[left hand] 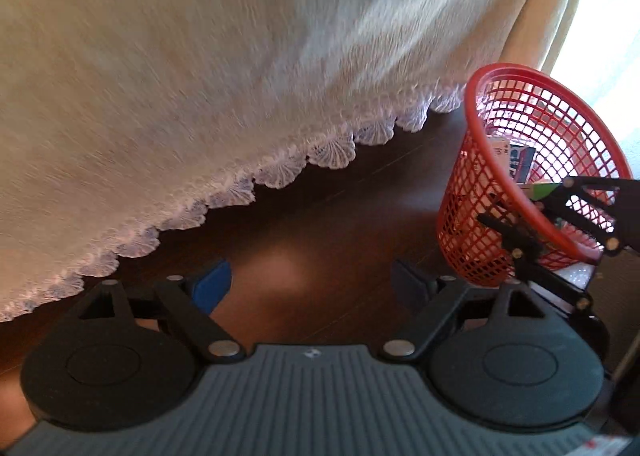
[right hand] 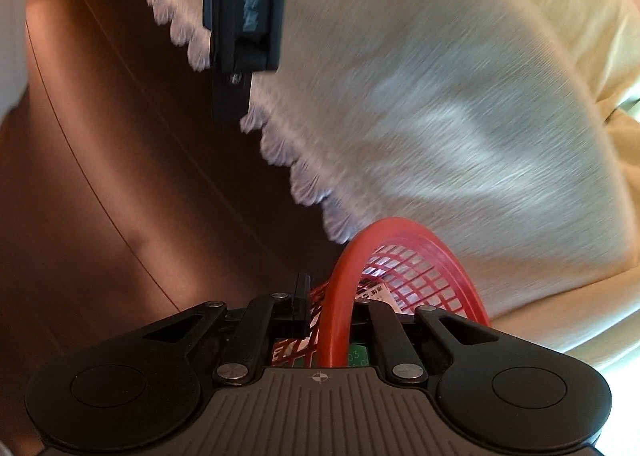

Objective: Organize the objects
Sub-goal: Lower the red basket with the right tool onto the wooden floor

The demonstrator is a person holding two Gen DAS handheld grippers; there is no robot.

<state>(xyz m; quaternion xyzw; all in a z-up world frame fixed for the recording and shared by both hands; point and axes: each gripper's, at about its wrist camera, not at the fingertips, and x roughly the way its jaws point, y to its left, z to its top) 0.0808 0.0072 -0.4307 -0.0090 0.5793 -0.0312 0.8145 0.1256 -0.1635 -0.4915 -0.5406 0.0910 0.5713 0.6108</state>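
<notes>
At right, right gripper (right hand: 320, 320) clamped on red basket (left hand: 532, 175) rim | left gripper (left hand: 310, 288) fingers apart, empty | risk: tilted basket spills contents.

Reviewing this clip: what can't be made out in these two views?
- Left wrist view: items inside the red basket are hidden by mesh and the right gripper; labels unreadable.
- Right wrist view: right fingertips hidden by the basket rim.
- Both views: tablecloth motion-blurred.

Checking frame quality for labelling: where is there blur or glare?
Left wrist view: cream cloth motion-streaked, window corner blown out, red basket fairly sharp. Right wrist view: cloth streaked, sheen on dark wood floor.
</notes>
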